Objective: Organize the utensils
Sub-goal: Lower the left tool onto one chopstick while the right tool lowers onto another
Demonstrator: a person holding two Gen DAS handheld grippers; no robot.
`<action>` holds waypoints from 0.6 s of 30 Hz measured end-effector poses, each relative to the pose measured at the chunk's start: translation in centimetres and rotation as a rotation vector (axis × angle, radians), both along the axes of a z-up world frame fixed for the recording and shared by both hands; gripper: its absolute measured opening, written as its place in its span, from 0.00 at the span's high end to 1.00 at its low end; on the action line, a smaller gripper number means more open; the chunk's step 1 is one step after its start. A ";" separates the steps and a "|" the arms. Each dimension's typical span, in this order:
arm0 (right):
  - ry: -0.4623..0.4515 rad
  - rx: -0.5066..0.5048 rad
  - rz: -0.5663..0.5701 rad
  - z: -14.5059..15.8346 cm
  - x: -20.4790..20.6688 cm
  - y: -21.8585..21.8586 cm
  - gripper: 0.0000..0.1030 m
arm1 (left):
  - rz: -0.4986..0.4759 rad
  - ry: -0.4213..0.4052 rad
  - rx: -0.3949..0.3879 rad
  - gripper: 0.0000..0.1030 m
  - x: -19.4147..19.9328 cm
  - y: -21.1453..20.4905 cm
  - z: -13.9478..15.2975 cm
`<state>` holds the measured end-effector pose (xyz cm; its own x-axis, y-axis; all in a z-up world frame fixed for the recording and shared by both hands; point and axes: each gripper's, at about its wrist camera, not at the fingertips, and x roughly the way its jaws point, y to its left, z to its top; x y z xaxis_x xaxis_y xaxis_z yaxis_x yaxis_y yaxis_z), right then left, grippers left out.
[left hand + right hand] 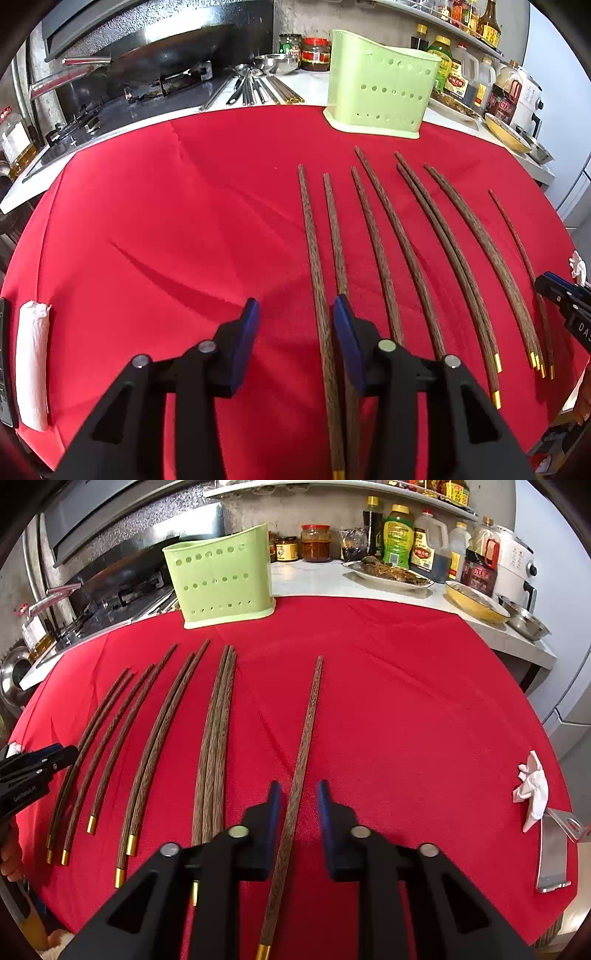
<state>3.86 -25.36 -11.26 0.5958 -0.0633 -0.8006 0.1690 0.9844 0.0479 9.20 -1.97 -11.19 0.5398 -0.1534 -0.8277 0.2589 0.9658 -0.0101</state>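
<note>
Several dark wooden chopsticks with gold ends lie side by side on a red cloth [166, 221]. A pale green perforated utensil holder [384, 88] [218, 579] stands at the cloth's far edge. My left gripper [295, 310] is open low over the cloth. The leftmost chopstick [314, 240] runs between its blue pads, close to the right one, and no pad presses it. My right gripper [299, 790] straddles a lone chopstick [308, 716] on the right of the row. Its pads stand narrow, with a sliver of cloth showing on each side of the stick.
A stove with a wok [159, 48] sits behind the cloth on the left, with metal utensils [251, 86] beside it. Sauce bottles [399, 535], a plate of food [388, 574] and bowls line the back right. A rolled tissue [33, 362], a crumpled tissue [533, 786] and a metal bracket [552, 856] lie at the cloth's edges.
</note>
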 end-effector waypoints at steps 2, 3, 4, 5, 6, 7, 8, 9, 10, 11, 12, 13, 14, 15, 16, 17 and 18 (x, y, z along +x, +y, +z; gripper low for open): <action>0.003 0.009 0.002 -0.1 0.1 -0.1 0.87 | -0.006 -0.007 0.016 0.61 0.0 -0.2 -0.1; 0.005 0.010 0.002 -0.2 0.2 -0.1 0.88 | -0.007 -0.009 0.019 0.62 -0.1 -0.3 -0.1; 0.011 0.010 0.001 -0.2 0.2 -0.1 0.88 | -0.010 -0.012 0.023 0.62 -0.1 -0.4 -0.1; 0.012 0.013 0.002 -0.3 0.3 -0.1 0.88 | -0.011 -0.014 0.028 0.62 -0.1 -0.4 -0.2; 0.013 0.013 0.002 -0.4 0.3 -0.2 0.88 | -0.012 -0.015 0.034 0.62 -0.1 -0.5 -0.2; 0.014 0.011 0.002 -0.4 0.3 -0.1 0.88 | -0.014 -0.013 0.034 0.62 -0.1 -0.6 -0.2; 0.015 0.009 0.002 -0.4 0.3 -0.1 0.88 | -0.016 -0.009 0.037 0.63 -0.2 -0.6 -0.2; 0.016 0.007 0.001 -0.4 0.2 -0.1 0.88 | -0.017 -0.005 0.038 0.65 -0.4 -0.7 -0.1; 0.017 0.005 0.002 -0.4 0.1 -0.1 0.88 | -0.021 0.005 0.031 0.67 -0.6 -0.6 0.0; 0.018 0.002 0.003 -0.4 0.0 0.0 0.88 | -0.026 0.019 0.017 0.70 -1.0 -0.6 0.1; 0.020 0.000 0.005 -0.4 -0.2 0.1 0.88 | -0.030 0.024 0.013 0.72 -1.2 -0.6 0.1; 0.018 -0.004 0.009 -0.4 -0.3 0.2 0.89 | -0.041 0.029 0.009 0.74 -1.5 -0.7 0.1; 0.017 -0.010 0.010 -0.5 -0.4 0.2 0.89 | -0.049 0.028 0.013 0.76 -1.8 -0.8 0.1; 0.014 -0.012 0.010 -0.5 -0.6 0.3 0.89 | -0.052 0.026 0.018 0.77 -2.0 -0.9 0.1; 0.011 -0.012 0.009 -0.5 -0.7 0.3 0.89 | -0.059 0.023 0.023 0.78 -2.2 -1.0 0.0; 0.009 -0.013 0.007 -0.5 -0.8 0.3 0.89 | -0.061 0.019 0.028 0.78 -2.4 -1.0 0.0; 0.009 -0.014 0.006 -0.5 -1.0 0.3 0.89 | -0.061 0.017 0.033 0.78 -2.5 -1.1 0.0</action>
<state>2.86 -25.10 -11.80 0.5893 -0.0709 -0.8048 0.1638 0.9859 0.0331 6.70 -3.03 -11.24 0.5160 -0.1581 -0.8419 0.3175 0.9481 0.0165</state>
